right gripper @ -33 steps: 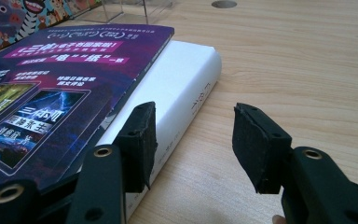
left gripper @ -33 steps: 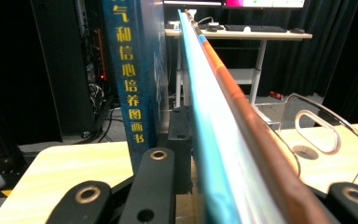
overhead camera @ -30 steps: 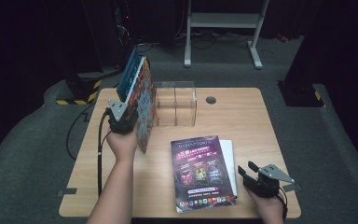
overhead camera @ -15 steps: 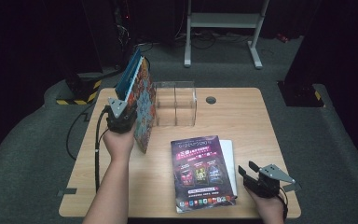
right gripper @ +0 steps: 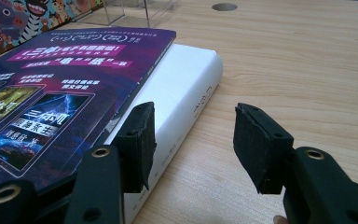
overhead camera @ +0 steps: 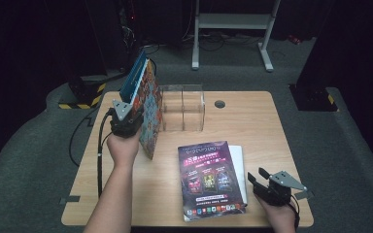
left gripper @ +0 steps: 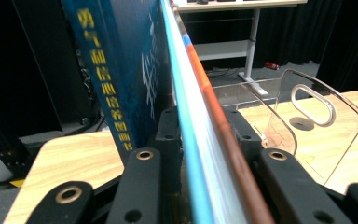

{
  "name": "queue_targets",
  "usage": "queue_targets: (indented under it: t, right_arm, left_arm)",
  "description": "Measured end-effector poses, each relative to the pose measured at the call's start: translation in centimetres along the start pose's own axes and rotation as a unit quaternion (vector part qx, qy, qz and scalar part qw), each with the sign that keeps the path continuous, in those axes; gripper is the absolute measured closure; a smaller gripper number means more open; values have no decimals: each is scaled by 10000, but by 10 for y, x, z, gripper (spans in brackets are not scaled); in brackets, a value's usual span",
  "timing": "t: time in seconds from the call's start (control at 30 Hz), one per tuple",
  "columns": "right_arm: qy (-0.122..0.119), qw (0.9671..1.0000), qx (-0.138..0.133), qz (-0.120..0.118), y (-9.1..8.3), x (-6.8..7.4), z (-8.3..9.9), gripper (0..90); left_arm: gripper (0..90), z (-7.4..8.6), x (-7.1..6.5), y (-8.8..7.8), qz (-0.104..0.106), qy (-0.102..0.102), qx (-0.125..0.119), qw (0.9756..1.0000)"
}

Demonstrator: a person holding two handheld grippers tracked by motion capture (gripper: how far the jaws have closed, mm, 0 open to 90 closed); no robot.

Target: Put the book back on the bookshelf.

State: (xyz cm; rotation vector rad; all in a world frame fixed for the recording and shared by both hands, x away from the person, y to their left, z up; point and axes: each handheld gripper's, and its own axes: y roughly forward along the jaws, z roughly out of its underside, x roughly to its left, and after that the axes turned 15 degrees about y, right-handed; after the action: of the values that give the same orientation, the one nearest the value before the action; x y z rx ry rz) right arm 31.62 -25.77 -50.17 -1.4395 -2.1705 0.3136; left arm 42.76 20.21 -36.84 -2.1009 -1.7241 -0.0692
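High view: left tongs (overhead camera: 135, 112) easing open around upright books (overhead camera: 145, 104) — right tongs (overhead camera: 267, 182) open, empty.

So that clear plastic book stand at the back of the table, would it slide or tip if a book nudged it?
The clear stand looks thin-walled and empty, so probably light and apt to slide on the smooth wooden table. Its broad, boxy base suggests it would skid rather than tip. The upright divider looks like hard plastic, likely stiff.
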Motion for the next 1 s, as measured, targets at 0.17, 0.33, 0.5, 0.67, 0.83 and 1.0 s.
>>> queue_targets:
  t: [0.17,0.33,0.5,0.67,0.83,1.0]
  right_arm:
    - [9,10000,13,-5,0,0,0,484]
    - [-1,10000,20,-11,1,0,0,484]
    - [-8,10000,33,-16,1,0,1,484]
    - [-4,10000,54,-23,2,1,1,483]
    - [-9,10000,63,-27,3,1,2,483]
    - [19,10000,61,-30,3,1,1,483]
  left_arm:
    - [684,-3,1,-2,-2,-5,-58,10000]
    - [658,-4,2,-3,27,1,-72,10000]
    - [604,-5,2,-4,36,-10,-136,9999]
    - [565,-7,3,-5,80,9,-164,9998]
    - [549,-9,4,-7,68,27,-213,9997]
    - [531,-11,4,-7,88,48,-210,9997]
